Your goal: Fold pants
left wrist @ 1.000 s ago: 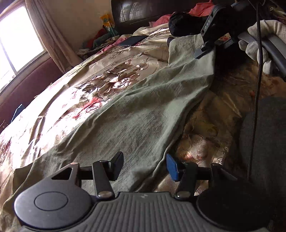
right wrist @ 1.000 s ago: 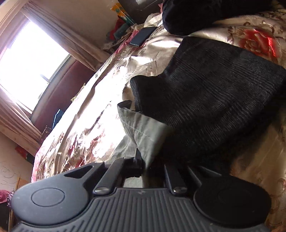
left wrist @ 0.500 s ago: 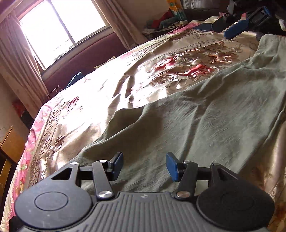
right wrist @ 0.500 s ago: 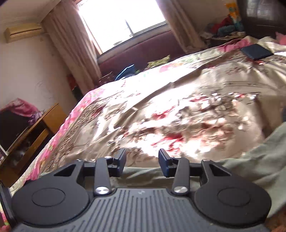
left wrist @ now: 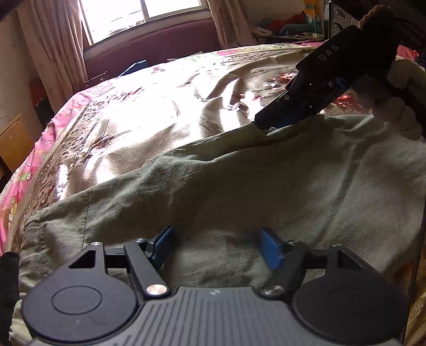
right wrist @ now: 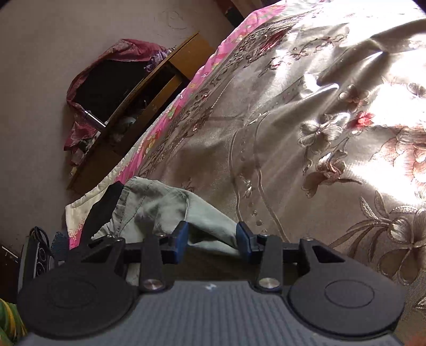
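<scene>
The pants (left wrist: 239, 181), a grey-green pair, lie spread across the near side of the bed, one end bunched close to its edge. The left tool (left wrist: 217, 246) hovers just over the cloth with its blue pads apart, gripping nothing. The right tool (right wrist: 211, 238) is also released in its own view, a fold of the pants lying between its pads; seen from the left wrist, its tip sits at the far edge of the cloth.

The likely trouble is a shallow pinch: if the right tool closes on one layer only, the fold could come out crooked. The bedspread (right wrist: 306, 111) looks like slick satin, so I would expect the pants to slide rather than stay put when dragged.

A window (left wrist: 138, 13) with curtains lights the room hard, and a wooden cabinet (right wrist: 149, 87) stands against the wall.
</scene>
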A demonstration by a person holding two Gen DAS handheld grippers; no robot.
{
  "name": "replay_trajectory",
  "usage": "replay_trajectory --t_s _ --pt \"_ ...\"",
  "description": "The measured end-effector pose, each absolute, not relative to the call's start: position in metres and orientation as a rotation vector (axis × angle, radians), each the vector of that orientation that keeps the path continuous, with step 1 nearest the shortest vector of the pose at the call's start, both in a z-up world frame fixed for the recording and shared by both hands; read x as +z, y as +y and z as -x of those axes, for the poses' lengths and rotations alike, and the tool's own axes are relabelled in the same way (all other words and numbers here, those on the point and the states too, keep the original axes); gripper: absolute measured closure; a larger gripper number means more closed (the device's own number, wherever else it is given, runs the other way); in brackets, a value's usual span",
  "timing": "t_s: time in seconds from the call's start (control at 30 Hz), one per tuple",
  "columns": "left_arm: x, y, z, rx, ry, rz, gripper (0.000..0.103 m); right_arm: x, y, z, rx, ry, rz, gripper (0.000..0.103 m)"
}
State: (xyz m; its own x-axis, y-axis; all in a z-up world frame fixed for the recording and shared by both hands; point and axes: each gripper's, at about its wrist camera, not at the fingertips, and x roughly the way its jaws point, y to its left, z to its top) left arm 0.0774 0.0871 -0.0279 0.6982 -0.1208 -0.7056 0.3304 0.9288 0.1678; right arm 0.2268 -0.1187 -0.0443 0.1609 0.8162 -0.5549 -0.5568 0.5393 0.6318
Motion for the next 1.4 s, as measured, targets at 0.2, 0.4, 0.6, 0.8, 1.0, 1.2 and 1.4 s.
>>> replay_trajectory --t_s 0.2,0.4,0.6,0.8,1.0,1.2,1.4 --pt "-0.026 0.086 -0.074 -0.249 0.753 -0.297 0.018 -0.031 -0.121 -0.215 0.983 0.99 -0.256 0.061" --pt "-0.027 0.085 -0.074 -0.251 0.75 -0.298 0.018 -0.025 -0.112 -0.211 1.004 0.962 -0.241 0.059" --pt "-0.027 0.084 -0.073 -0.251 0.742 -0.309 0.018 -0.017 -0.1 -0.223 0.979 0.881 -0.214 0.057" --pt "-0.028 0.088 -0.075 -0.262 0.744 -0.287 0.018 -0.03 -0.082 -0.243 1.016 0.992 -0.126 0.057" --pt "-0.028 0.088 -0.074 -0.262 0.742 -0.284 0.017 -0.039 -0.068 -0.253 1.043 1.062 -0.168 0.085" --pt "-0.03 0.088 -0.076 -0.259 0.738 -0.279 0.017 -0.074 -0.086 -0.298 0.912 1.146 -0.492 0.099" --pt "-0.031 0.089 -0.076 -0.251 0.739 -0.28 0.012 -0.059 -0.133 -0.28 0.771 1.053 -0.51 0.092"
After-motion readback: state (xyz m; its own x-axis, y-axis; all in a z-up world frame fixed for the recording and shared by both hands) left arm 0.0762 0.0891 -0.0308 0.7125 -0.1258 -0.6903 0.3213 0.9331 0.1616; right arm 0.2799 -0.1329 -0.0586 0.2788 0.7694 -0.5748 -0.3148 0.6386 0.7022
